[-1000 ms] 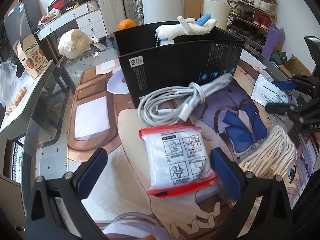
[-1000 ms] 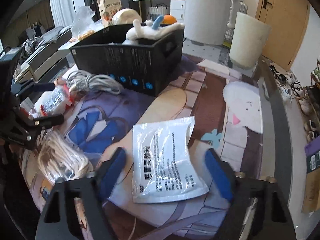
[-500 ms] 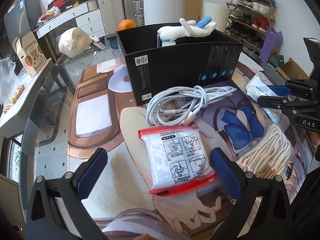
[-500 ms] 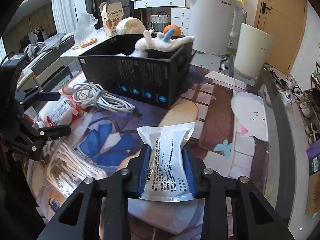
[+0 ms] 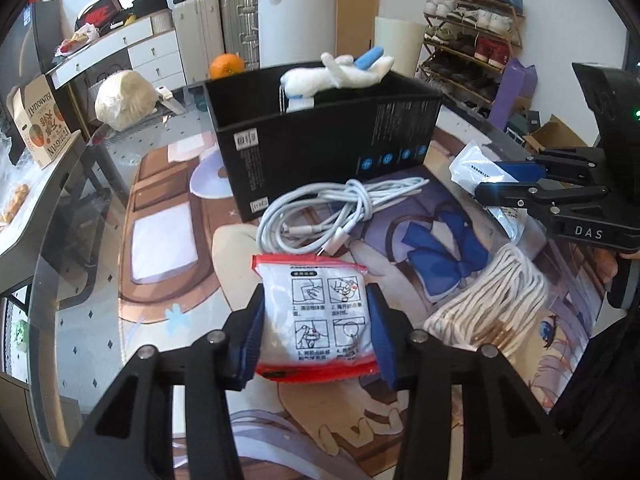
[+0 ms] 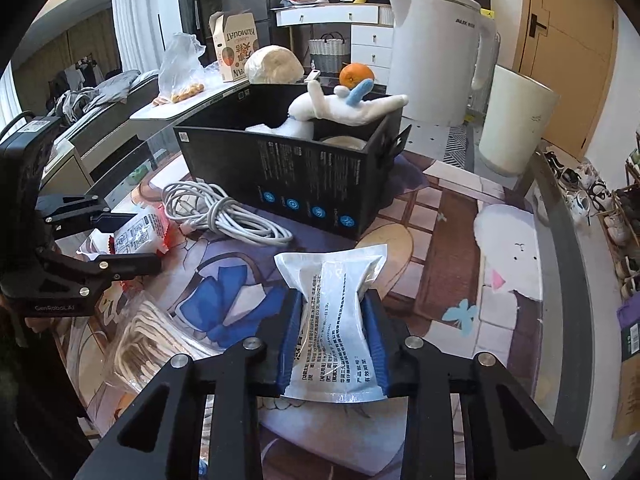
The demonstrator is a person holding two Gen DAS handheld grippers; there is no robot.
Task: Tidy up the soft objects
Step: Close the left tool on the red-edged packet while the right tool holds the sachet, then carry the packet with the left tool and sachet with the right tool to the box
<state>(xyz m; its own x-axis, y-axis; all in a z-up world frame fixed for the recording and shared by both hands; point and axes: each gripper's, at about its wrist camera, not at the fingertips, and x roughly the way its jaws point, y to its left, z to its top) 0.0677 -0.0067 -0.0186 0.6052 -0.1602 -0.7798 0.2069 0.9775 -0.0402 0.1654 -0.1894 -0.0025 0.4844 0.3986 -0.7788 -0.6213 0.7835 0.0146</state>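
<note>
Here the table [image 6: 552, 216] has bare mat right of the black box [image 5: 320, 160], out to the glass edge. The box is open-topped, and a white plush toy [image 5: 340, 74] lies across its rim. A cable [image 5: 332, 216] is coiled just before it. The left gripper [image 5: 316, 334] pinches a red-edged packet [image 5: 320, 320]; the right gripper [image 6: 332, 340] pinches a white pouch [image 6: 332, 300], both near the box

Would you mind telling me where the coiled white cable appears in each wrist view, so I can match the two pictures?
Left wrist view: the coiled white cable lies at centre, just in front of the black box, beyond the red-edged packet.
Right wrist view: the cable lies left of centre, by the box's near-left corner.
Shared landmark: the white plush toy atop the box.
</note>
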